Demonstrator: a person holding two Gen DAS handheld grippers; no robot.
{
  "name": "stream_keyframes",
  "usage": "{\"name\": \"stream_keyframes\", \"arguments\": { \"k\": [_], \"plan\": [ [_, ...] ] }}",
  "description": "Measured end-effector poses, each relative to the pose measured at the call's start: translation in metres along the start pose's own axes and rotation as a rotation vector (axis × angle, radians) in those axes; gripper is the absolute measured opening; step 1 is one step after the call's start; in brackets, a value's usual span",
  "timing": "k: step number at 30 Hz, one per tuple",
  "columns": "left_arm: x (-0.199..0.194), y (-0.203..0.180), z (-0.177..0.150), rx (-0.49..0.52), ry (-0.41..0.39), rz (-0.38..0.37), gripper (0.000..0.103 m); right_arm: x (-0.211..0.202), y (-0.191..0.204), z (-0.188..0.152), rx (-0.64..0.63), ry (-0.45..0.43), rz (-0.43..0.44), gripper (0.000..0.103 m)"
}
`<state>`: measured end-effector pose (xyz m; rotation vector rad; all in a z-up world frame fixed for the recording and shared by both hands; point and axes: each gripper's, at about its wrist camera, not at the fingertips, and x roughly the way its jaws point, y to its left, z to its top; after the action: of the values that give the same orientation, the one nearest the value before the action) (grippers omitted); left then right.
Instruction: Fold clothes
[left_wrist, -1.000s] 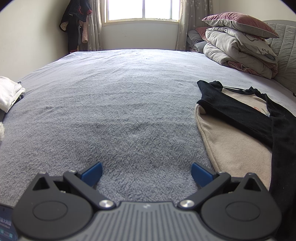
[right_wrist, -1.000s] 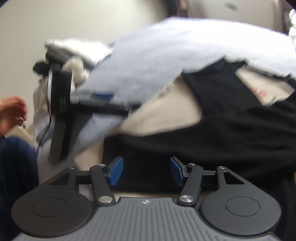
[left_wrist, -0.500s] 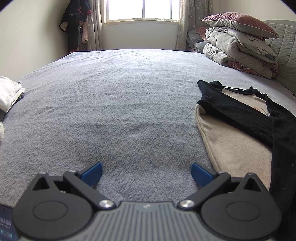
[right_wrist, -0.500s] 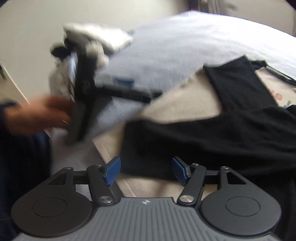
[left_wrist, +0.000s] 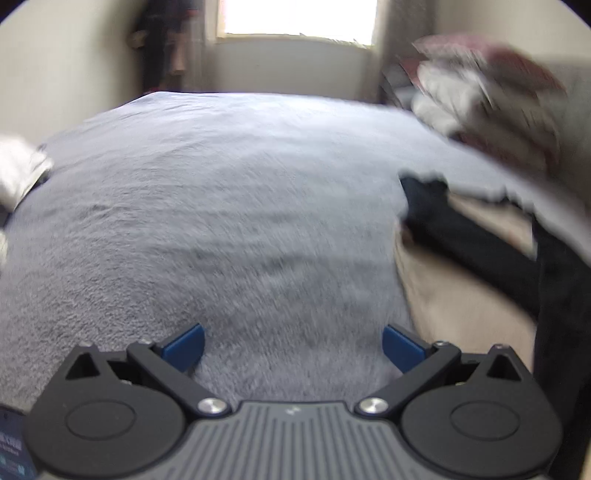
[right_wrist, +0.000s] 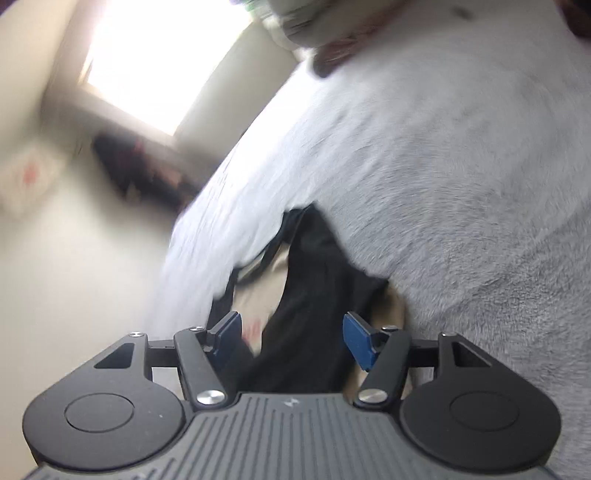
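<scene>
Swinging across the bed (left_wrist: 229, 206), the right gripper (right_wrist: 291, 341) has changed most: half a second back its camera looked level over the garment toward the bed's left edge, and now that view is rolled hard over, with the window (right_wrist: 155, 62) at 10 o'clock and the grey cover filling 2 o'clock. Starting at the left, a white bundle (left_wrist: 18, 173) lies at 9 o'clock in the left view, as before. The left gripper (left_wrist: 293, 350) sits at 6 o'clock with its jaws spread wide and empty, only grey cover between the blue pads (left_wrist: 184, 347); its picture has gone blurred, though the framing is almost unchanged. The top (left_wrist: 480, 258), beige with black sleeves, lies at 3 o'clock, spread on the bed just right of that gripper and untouched by it. In the right view the top (right_wrist: 314, 295) lies near 6 o'clock, a black sleeve passing between the parted jaws, which are released and grip nothing. No fold looks begun; the right hand seems to be moving to a fresh hold, probably a sleeve or the collar end.
</scene>
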<state>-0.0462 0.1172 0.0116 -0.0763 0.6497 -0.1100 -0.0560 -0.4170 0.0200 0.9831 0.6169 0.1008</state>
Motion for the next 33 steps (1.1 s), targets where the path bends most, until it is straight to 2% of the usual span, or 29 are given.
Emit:
{"name": "stream_keyframes", "arguments": {
  "k": [1, 5, 9, 10, 11, 14, 16, 19, 22, 26, 30, 33],
  "plan": [
    [-0.004, 0.002, 0.004, -0.04, -0.026, 0.006, 0.103, 0.004, -0.005, 0.0, 0.031, -0.001, -0.017, 0.065],
    [-0.005, -0.018, 0.016, 0.061, -0.094, 0.012, 0.103, 0.021, -0.02, -0.007, 0.132, 0.009, -0.019, 0.065],
    [0.011, -0.055, 0.017, 0.231, -0.042, 0.006, 0.103, -0.001, -0.017, -0.007, 0.092, -0.219, -0.129, 0.064],
    [0.015, -0.061, 0.015, 0.261, -0.032, 0.011, 0.103, -0.007, -0.016, -0.005, 0.072, -0.263, -0.165, 0.064],
    [0.018, -0.065, 0.014, 0.291, -0.021, 0.012, 0.103, -0.01, -0.018, -0.003, 0.069, -0.267, -0.194, 0.064],
    [0.02, -0.066, 0.017, 0.293, 0.003, 0.005, 0.103, -0.006, -0.011, -0.006, -0.004, -0.212, -0.203, 0.064],
    [0.021, -0.063, 0.027, 0.261, 0.004, -0.016, 0.103, 0.004, 0.005, -0.006, -0.142, -0.185, -0.229, 0.064],
    [0.028, -0.063, 0.063, 0.291, -0.03, -0.058, 0.103, 0.03, 0.022, 0.011, -0.298, -0.118, -0.207, 0.064],
    [0.04, -0.067, 0.11, 0.315, -0.068, -0.123, 0.103, 0.061, 0.032, 0.044, -0.362, -0.064, -0.168, 0.064],
    [0.087, -0.084, 0.154, 0.35, -0.067, -0.211, 0.103, 0.107, 0.043, 0.081, -0.432, 0.067, -0.178, 0.062],
    [0.147, -0.103, 0.162, 0.319, -0.001, -0.322, 0.103, 0.143, 0.053, 0.105, -0.458, 0.152, -0.146, 0.06],
    [0.181, -0.117, 0.159, 0.31, 0.038, -0.364, 0.103, 0.165, 0.058, 0.108, -0.493, 0.237, -0.146, 0.058]
  ]
}}
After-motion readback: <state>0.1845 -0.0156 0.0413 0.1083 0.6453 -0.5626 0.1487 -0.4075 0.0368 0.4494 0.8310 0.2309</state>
